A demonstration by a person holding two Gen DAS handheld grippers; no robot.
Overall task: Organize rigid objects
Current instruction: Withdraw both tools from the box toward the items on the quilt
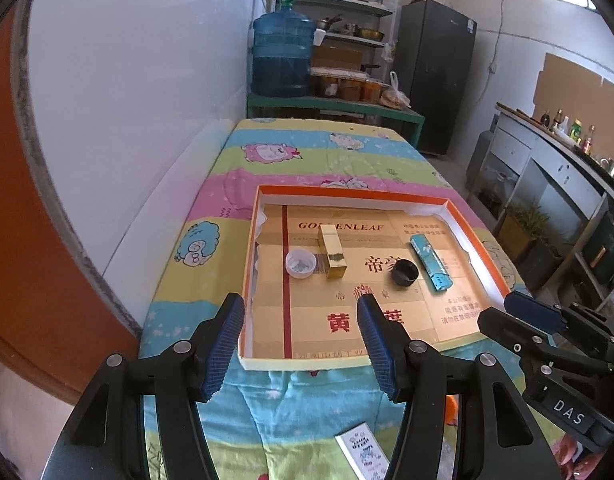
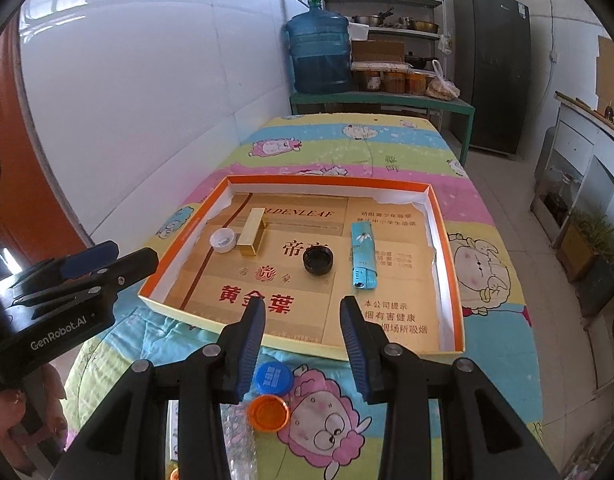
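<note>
Right wrist view, nearest first: an orange cap point(image 2: 268, 413) and a blue cap point(image 2: 274, 377) lie on the patterned cloth point(image 2: 503, 376) just short of the tray's near wall, the blue one touching the orange one's far side, with a strip of bubble wrap point(image 2: 237, 432) beside them at the left. Beyond them sits the shallow orange-rimmed tray point(image 2: 451, 264), its floor lined with gold printed card. Inside it, moving away from the near wall, a black cap point(image 2: 317, 261) rests open side up near the middle; a light blue lighter point(image 2: 362, 255) lies flat to its right, well apart from the right wall; a gold box point(image 2: 252, 237) lies on its side toward the far left, and a white cap point(image 2: 223, 240) sits just beside it, open side up. The right gripper point(image 2: 303, 308) hovers over the tray's near edge with its jaws spread partway and nothing between them. The left gripper point(image 2: 87, 264) appears at the left edge, beside the tray's left corner. From the left wrist view, a small printed card point(image 1: 363, 456) lies on the cloth nearest the camera, and the left gripper point(image 1: 301, 304) hangs over the tray's point(image 1: 263, 196) near left corner, jaws spread wide and empty, touching nothing. Behind the table stands a blue water jug point(image 1: 281, 56) on a green bench point(image 1: 335, 106).
</note>
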